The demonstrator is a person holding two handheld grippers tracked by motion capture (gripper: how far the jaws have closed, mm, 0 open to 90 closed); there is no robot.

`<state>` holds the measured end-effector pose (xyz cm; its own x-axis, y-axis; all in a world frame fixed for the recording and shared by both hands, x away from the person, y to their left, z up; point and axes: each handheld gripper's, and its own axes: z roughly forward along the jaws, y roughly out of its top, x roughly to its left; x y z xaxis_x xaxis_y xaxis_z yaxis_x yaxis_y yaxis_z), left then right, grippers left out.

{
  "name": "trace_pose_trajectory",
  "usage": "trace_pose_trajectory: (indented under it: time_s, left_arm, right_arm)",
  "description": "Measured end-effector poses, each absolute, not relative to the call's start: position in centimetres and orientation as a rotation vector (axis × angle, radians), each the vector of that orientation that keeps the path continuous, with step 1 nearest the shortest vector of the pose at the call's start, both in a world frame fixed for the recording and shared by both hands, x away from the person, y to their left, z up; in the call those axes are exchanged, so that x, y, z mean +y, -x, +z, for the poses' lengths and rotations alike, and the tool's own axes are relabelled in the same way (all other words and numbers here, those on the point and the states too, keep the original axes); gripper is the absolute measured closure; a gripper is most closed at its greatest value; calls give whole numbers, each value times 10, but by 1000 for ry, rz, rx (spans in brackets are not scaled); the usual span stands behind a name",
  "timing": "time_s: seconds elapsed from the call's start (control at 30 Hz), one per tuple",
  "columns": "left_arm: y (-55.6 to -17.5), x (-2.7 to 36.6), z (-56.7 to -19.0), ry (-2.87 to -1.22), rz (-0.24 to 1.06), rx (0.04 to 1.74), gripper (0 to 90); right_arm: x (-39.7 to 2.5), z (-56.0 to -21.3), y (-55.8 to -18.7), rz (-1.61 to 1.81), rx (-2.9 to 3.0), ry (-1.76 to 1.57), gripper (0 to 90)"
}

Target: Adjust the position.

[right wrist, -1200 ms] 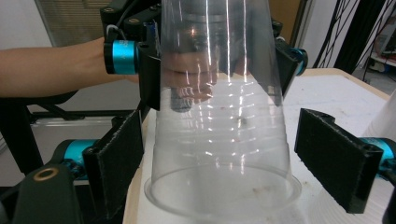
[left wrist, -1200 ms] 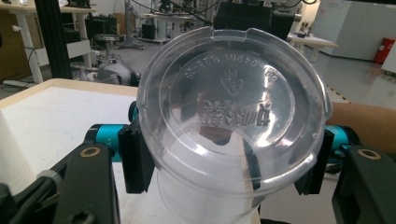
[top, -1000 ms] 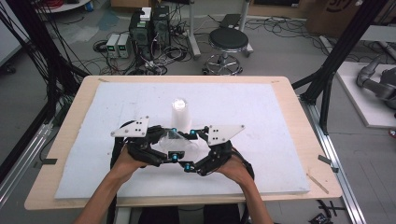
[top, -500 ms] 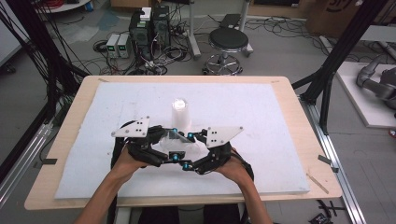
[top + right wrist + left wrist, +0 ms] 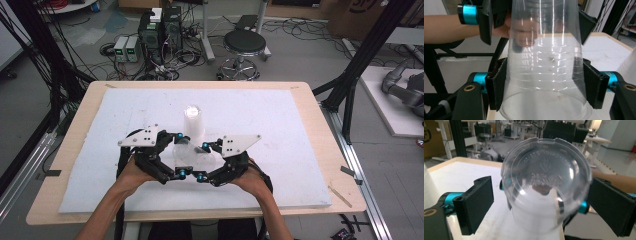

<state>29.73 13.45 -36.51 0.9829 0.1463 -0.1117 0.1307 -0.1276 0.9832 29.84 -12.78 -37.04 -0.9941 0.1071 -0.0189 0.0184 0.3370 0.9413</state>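
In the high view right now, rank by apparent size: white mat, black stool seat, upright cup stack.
1. White mat, by far the largest.
2. Black stool seat.
3. Upright cup stack, narrower than the seat; the stool stands farther away, so true sizes are unsure.

Cup [image 5: 545, 65]: you had a clear plastic cup, thin-walled, ribbed with faint rings, tapering from a wide rolled rim to a narrow embossed base.
Pose: it lay on its side, lifted off the bench [image 5: 280, 120], base towards your left.
Grip: your right tongs [image 5: 545, 77] pressed both pads on its wall near the rim; your left tongs [image 5: 541, 202] stood spread either side of the base, pads apart from it.
Stack [image 5: 193, 122]: a second white cup stack stood upright just behind.
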Motion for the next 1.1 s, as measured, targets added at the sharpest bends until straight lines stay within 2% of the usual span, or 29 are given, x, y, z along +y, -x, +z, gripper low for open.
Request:
trace_pose_trajectory:
  time_s: [0.3, 0.57, 0.73, 1.1]
  left_arm:
    - [-297, 150, -345, -2072, 7, 228, 80]
    - [-297, 138, -330, -2437, -7, 210, 102]
    - [-297, 131, -324, -2485, 8, 193, 116]
    - [-298, 110, -322, -2467, 20, 140, 136]
  right_arm:
    - [-132, -354, -298, 1497, 2714, -100, 317]
    - [-119, -339, -300, 1179, 2912, -48, 320]
    - [-111, -335, -302, 1017, 2986, -25, 320]
    - [-108, -330, -304, 973, 3001, -38, 323]
